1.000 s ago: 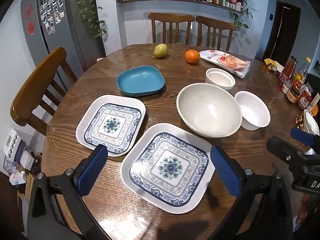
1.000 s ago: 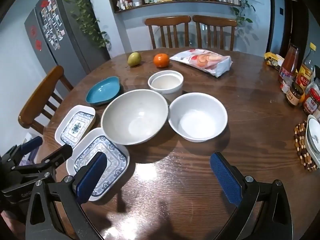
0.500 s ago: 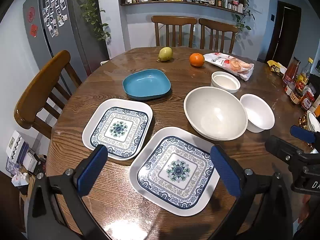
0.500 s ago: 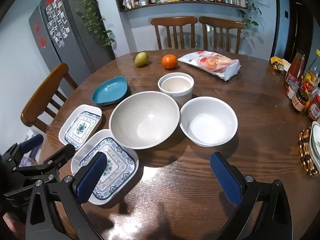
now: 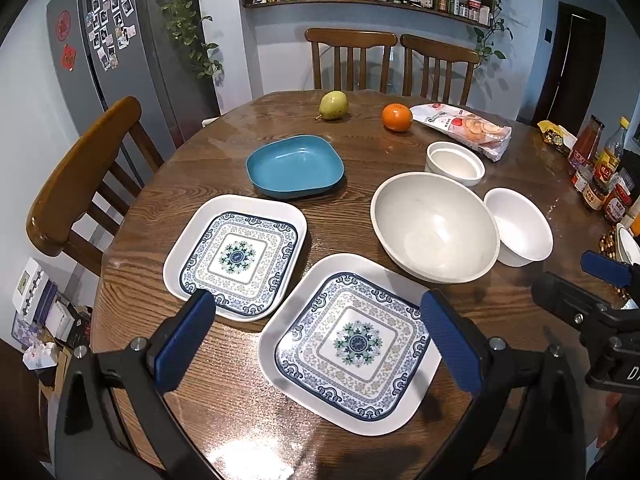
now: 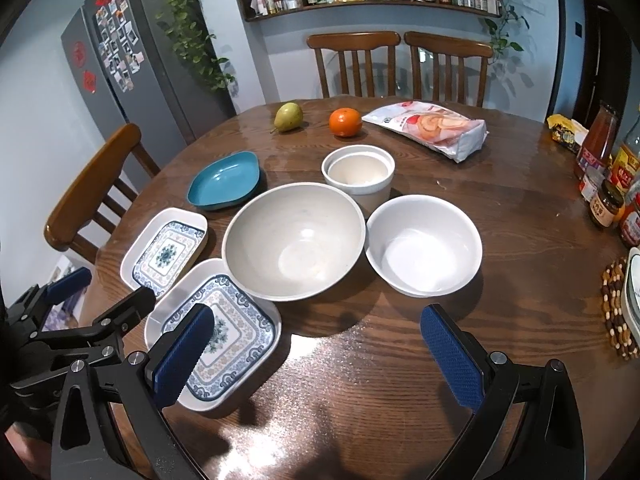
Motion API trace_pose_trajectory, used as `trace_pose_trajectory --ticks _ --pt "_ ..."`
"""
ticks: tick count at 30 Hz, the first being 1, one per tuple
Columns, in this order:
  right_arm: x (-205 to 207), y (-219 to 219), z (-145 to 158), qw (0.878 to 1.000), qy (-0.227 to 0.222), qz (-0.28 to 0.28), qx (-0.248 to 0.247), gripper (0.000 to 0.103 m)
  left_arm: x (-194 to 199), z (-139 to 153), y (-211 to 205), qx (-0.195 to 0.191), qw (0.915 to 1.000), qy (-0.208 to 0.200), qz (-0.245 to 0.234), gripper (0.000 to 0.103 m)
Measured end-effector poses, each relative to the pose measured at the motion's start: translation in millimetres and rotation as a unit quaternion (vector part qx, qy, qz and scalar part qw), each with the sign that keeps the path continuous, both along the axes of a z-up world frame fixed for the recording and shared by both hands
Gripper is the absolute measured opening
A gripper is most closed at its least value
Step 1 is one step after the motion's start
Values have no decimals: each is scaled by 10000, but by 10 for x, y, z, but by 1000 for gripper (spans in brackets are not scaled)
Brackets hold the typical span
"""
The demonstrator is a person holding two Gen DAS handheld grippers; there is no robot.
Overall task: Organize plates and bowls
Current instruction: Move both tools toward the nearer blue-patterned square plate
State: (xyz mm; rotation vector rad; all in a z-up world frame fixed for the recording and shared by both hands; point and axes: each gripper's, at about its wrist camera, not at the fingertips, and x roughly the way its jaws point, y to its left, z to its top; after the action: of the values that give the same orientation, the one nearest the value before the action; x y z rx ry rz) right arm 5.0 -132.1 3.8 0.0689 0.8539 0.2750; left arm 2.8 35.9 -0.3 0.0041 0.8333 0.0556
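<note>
Left wrist view: left gripper wide open above near plate (prob. not touching); right gripper wide, empty.

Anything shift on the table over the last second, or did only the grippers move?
Only the hand-held grippers moved: both views slid slightly, the dishes drifting right and lower in frame. Left hand-held gripper and right hand-held gripper stayed open, holding nothing. The two patterned plates, blue dish, three bowls, pear and orange kept their places.
</note>
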Motion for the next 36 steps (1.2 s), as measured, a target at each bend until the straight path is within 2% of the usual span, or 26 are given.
trace_pose_trajectory --ticks 36 --pt "14 27 -96 9999 89 75 104 103 21 -81 18 -132 9997 224 40 102"
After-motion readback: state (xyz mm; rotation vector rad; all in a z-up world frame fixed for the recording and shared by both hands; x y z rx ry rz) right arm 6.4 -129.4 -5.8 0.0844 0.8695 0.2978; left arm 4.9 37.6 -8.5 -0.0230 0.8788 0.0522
